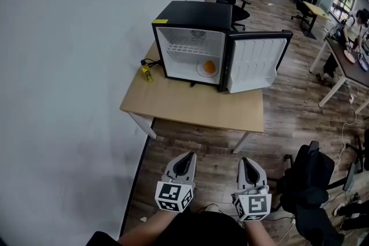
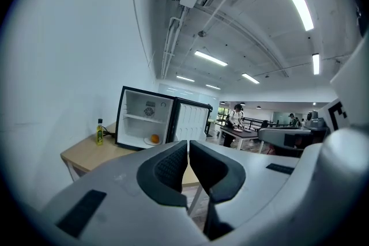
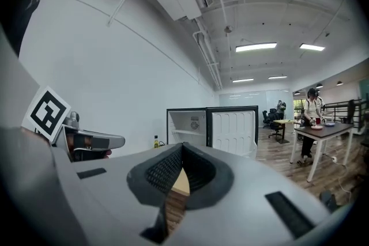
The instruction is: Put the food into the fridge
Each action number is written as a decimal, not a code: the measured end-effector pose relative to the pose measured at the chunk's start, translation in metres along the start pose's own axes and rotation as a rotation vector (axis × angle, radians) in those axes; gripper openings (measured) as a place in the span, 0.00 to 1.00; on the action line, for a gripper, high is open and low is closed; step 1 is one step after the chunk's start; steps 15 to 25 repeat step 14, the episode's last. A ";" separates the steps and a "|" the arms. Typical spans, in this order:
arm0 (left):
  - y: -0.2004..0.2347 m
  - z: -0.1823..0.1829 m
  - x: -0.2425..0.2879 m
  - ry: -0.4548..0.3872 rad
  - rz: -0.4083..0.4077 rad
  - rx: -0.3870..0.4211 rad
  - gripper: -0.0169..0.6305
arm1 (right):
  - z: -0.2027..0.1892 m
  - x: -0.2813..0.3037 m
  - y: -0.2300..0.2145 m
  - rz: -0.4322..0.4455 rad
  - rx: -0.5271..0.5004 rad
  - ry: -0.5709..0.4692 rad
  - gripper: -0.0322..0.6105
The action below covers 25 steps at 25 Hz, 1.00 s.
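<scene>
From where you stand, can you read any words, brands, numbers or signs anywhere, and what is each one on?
No text here can be read.
On the fridge, at its top front corner, a yellow sticker: too small to read.
On the small bottle beside the fridge, a yellow label: too small to read.
On the marker cubes: black-and-white square patterns only, no letters or numbers.

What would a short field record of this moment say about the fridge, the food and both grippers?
fridge: on table, door open
food: orange on plate, inside fridge, below the wire shelf
bottle: on table, wall side of fridge
left gripper: shut, empty, short of table
right gripper: shut, empty, short of table
</scene>
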<state>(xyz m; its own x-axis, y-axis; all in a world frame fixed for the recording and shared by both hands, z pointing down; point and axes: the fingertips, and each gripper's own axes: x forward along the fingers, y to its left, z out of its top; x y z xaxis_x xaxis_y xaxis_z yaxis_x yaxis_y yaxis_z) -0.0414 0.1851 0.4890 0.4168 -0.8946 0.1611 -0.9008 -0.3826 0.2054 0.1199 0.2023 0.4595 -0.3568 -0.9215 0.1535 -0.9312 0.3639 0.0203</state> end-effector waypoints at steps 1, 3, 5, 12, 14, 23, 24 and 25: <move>0.001 0.001 0.001 0.003 -0.010 -0.003 0.06 | 0.004 0.000 0.000 -0.010 -0.002 -0.005 0.14; 0.001 0.009 0.001 0.003 -0.029 0.010 0.06 | 0.011 0.002 0.002 -0.018 0.018 -0.011 0.14; 0.002 0.018 0.000 -0.007 -0.034 0.045 0.06 | 0.018 0.004 0.007 -0.011 0.060 -0.018 0.14; 0.006 0.024 -0.002 -0.012 -0.011 0.031 0.06 | 0.033 0.007 0.009 -0.004 0.033 -0.037 0.14; 0.003 0.027 -0.002 -0.017 -0.008 0.029 0.06 | 0.035 0.005 0.007 -0.005 0.011 -0.039 0.14; 0.003 0.027 -0.002 -0.017 -0.008 0.029 0.06 | 0.035 0.005 0.007 -0.005 0.011 -0.039 0.14; 0.003 0.027 -0.002 -0.017 -0.008 0.029 0.06 | 0.035 0.005 0.007 -0.005 0.011 -0.039 0.14; 0.003 0.027 -0.002 -0.017 -0.008 0.029 0.06 | 0.035 0.005 0.007 -0.005 0.011 -0.039 0.14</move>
